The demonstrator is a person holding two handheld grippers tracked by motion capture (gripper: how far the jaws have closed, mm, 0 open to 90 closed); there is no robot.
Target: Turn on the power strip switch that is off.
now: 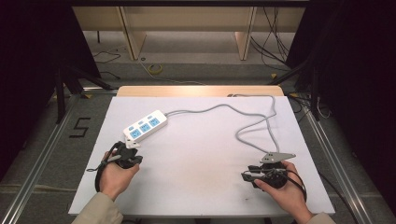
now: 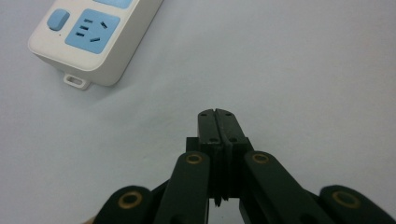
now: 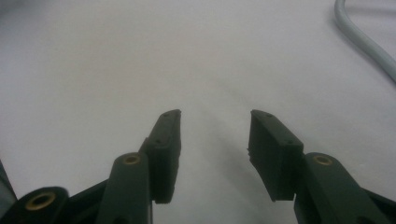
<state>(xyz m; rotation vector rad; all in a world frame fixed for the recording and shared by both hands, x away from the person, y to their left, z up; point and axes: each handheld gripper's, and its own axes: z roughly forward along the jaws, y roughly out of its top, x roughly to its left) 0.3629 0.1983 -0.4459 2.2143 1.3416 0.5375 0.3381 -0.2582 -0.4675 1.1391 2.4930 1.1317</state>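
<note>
Black jaws of the left gripper (image 2: 217,114) were pressed together on nothing, just short of the white power strip (image 1: 145,125) lying on the table (image 1: 201,186). Jaws of the right gripper (image 3: 215,122) stood apart, empty, near the grey cord (image 3: 362,39). Nudging the strip's corner with closed jaws would likely just slide it away, and the looped cord could snag.

White table (image 1: 201,154) with wood edge at back. White power strip (image 1: 145,125) with blue sockets lies on it; grey cord (image 1: 243,128) curls across.
</note>
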